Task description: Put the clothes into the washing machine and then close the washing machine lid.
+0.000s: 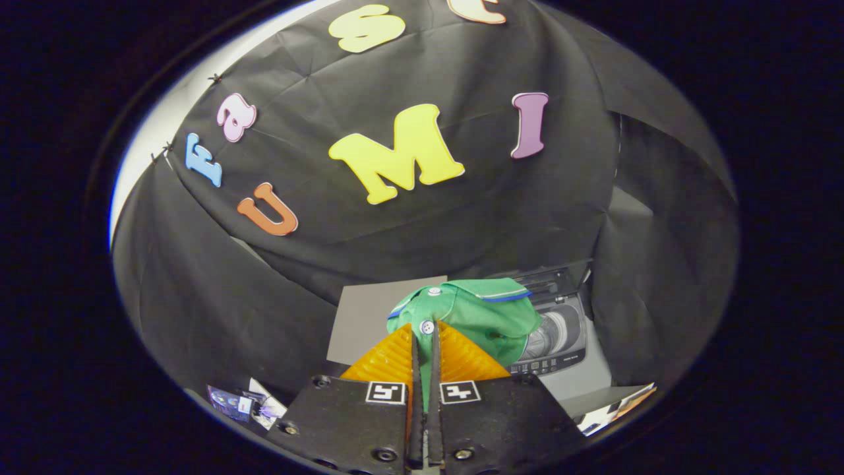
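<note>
Gripper view: the gripper [426,340] is closed almost fully, both fingers pinching a fold of the green shirt [484,315], which bunches up just ahead of the tips with two white buttons and a blue-trimmed collar showing. The shirt hangs above and partly in front of the washer [560,336], which sits beyond the fingers to the right; its drum opening and control strip show past the cloth's right edge, and the lid [554,280] stands raised behind. A grey board [362,316] lies left of the shirt. Black cloth wall [198,297] closes in on both sides.
</note>
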Demonstrator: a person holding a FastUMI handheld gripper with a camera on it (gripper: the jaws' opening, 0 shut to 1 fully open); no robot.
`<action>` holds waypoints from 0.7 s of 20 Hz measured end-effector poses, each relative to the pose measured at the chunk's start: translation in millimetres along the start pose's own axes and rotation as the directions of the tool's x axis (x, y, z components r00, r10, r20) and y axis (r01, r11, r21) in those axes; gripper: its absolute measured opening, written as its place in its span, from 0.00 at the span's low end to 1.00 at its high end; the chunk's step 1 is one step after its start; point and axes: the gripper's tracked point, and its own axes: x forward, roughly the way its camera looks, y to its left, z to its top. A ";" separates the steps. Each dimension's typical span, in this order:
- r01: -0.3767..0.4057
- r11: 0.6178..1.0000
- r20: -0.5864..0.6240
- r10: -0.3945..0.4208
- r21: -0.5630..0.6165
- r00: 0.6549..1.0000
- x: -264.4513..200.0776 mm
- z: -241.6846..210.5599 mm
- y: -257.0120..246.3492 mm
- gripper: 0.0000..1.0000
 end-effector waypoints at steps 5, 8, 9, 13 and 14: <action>-0.017 1.000 -0.006 0.017 -0.001 1.000 12.8 -10.3 -47.0 0.06; -0.018 1.000 -0.007 0.018 -0.009 1.000 25.2 -13.6 -75.6 0.06; 0.000 1.000 0.001 0.000 -0.005 1.000 32.7 -11.4 -90.6 0.06; 0.023 1.000 -0.052 -0.022 0.021 0.998 69.8 -27.9 -137.6 0.06; 0.029 0.999 -0.070 -0.028 0.023 0.997 80.3 -34.4 -147.9 0.06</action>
